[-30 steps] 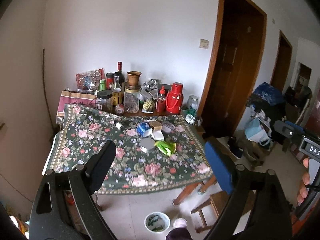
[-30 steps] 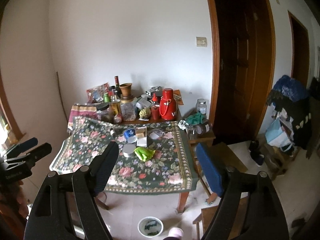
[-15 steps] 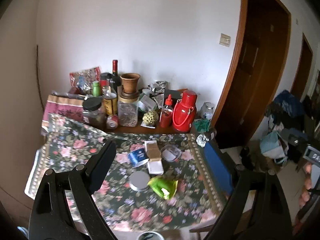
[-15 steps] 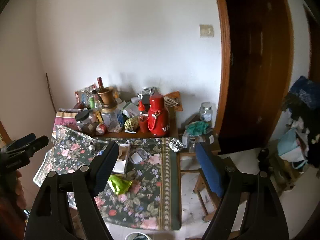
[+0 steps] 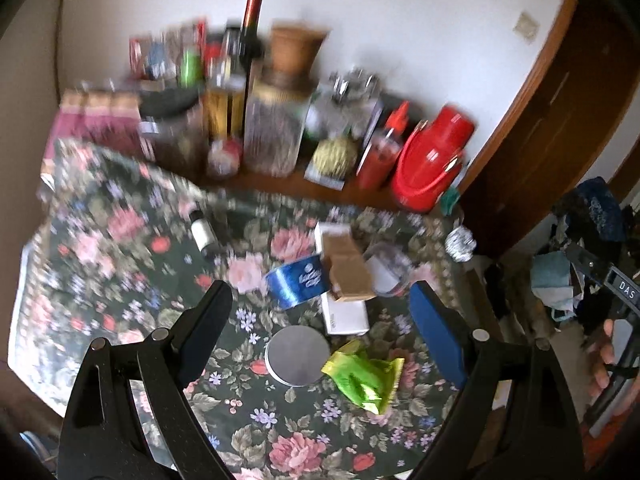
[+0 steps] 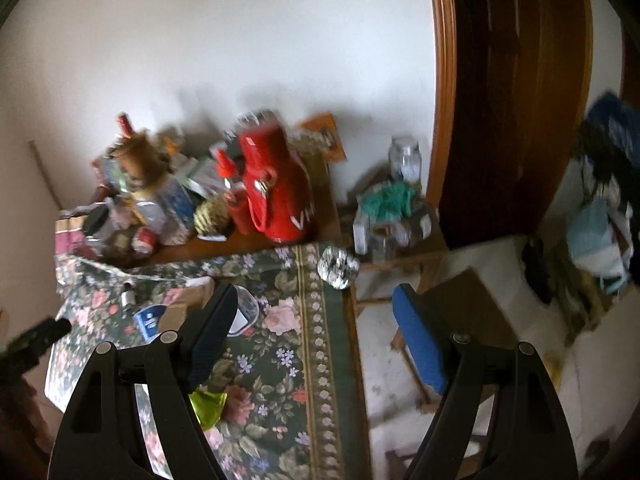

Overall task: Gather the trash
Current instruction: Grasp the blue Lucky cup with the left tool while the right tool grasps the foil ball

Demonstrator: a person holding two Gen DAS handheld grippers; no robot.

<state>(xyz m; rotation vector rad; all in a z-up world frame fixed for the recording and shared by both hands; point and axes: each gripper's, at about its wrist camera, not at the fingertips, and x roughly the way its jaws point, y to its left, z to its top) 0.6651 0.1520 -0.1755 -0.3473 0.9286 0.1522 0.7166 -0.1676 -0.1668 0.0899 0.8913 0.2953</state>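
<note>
Trash lies on the floral tablecloth (image 5: 120, 248): a green foil wrapper (image 5: 364, 376), a round grey lid (image 5: 296, 354), a blue cup on its side (image 5: 300, 282), a brown and white carton (image 5: 344, 280), a clear plastic tub (image 5: 386, 270) and a crumpled foil ball (image 5: 460, 242) at the right edge. My left gripper (image 5: 320, 312) hangs open above the lid and blue cup, holding nothing. My right gripper (image 6: 316, 320) is open over the table's right edge; the foil ball (image 6: 338, 266) lies just ahead of it and the green wrapper (image 6: 208, 402) shows beside its left finger.
Bottles, jars, a clay pot (image 5: 294, 50) and a red thermos (image 5: 432, 160) crowd the table's back against the wall. A small bottle (image 5: 202, 232) lies on the cloth. Right of the table stand a stool with jars (image 6: 400, 216), a wooden door (image 6: 512, 80) and a heap of bags (image 6: 600, 216).
Both grippers have come closer to the table and tilted down. The table items now fill the views; the floor bowl has dropped out of sight. Jaws stay wide.
</note>
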